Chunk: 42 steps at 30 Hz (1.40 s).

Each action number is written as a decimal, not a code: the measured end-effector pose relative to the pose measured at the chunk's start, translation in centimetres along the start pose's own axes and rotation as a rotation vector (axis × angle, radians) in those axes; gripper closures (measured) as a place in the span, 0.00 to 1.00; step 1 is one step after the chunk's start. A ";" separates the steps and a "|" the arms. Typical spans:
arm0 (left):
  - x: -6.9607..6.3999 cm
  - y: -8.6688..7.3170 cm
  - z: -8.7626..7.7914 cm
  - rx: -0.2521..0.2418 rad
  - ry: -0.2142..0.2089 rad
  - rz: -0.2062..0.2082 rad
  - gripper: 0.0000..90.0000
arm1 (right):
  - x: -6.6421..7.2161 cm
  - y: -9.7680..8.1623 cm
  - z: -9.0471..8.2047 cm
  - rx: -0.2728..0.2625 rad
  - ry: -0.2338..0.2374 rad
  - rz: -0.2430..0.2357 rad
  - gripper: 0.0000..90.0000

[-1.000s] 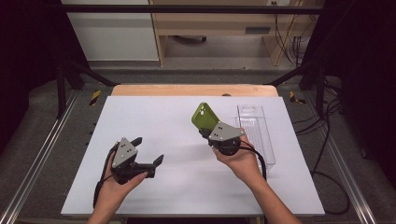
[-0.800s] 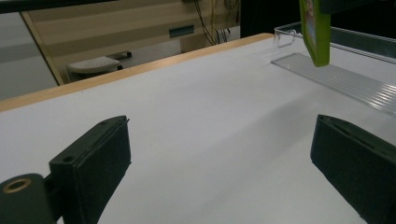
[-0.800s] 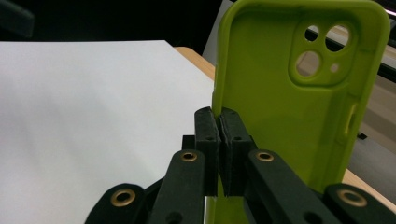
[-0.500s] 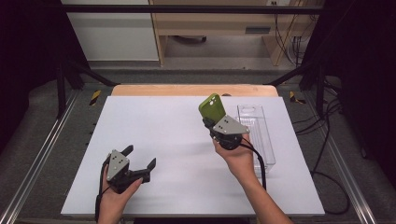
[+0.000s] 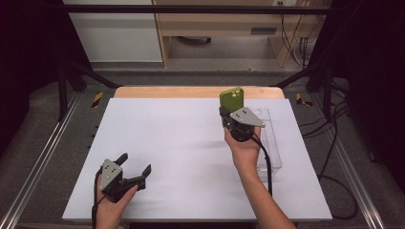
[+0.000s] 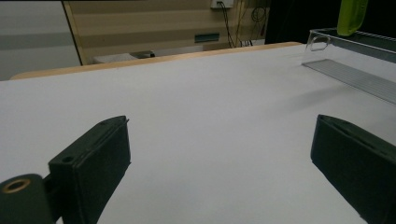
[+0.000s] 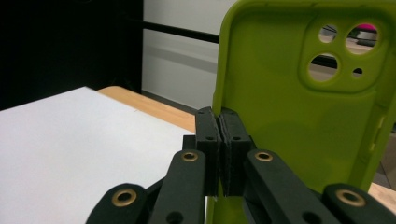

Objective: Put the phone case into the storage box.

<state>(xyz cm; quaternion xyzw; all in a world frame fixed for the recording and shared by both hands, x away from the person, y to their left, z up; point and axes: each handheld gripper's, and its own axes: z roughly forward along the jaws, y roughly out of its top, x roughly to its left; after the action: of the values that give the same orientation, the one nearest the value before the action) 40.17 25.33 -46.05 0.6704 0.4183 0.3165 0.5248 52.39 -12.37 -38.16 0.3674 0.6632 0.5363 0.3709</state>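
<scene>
Clear tray [image 5: 270, 143] beside right gripper [image 5: 228, 116] — green phone case [image 5: 231, 99].

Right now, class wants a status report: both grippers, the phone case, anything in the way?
Left gripper open, low over table. Right gripper shut on green phone case, held upright beside clear tray. Nothing between case and tray.

A lime-green phone case [image 5: 231, 98] — soft-looking, with round camera cut-outs near its top — stands upright above the table, pinched at one long edge. Just beside it lies a clear plastic tray [image 5: 270, 152] — long, shallow, lying flat.
</scene>
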 end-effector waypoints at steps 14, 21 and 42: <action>-0.2 -0.3 0.1 0.005 0.004 0.002 0.05 | -4.3 0.5 0.8 -0.043 -0.162 0.100 0.98; 0.0 -0.3 0.1 0.004 0.005 -0.012 0.05 | -6.0 0.3 1.4 -0.034 -0.196 0.112 0.98; 0.1 -0.3 -0.1 -0.013 0.004 -0.017 0.05 | -9.0 -1.7 2.9 0.026 -0.227 0.169 0.98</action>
<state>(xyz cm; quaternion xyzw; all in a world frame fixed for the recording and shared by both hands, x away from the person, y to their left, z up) 40.09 25.48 -46.29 0.6628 0.4229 0.3163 0.5309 58.87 -19.34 -39.33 0.4850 0.5904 0.5122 0.3922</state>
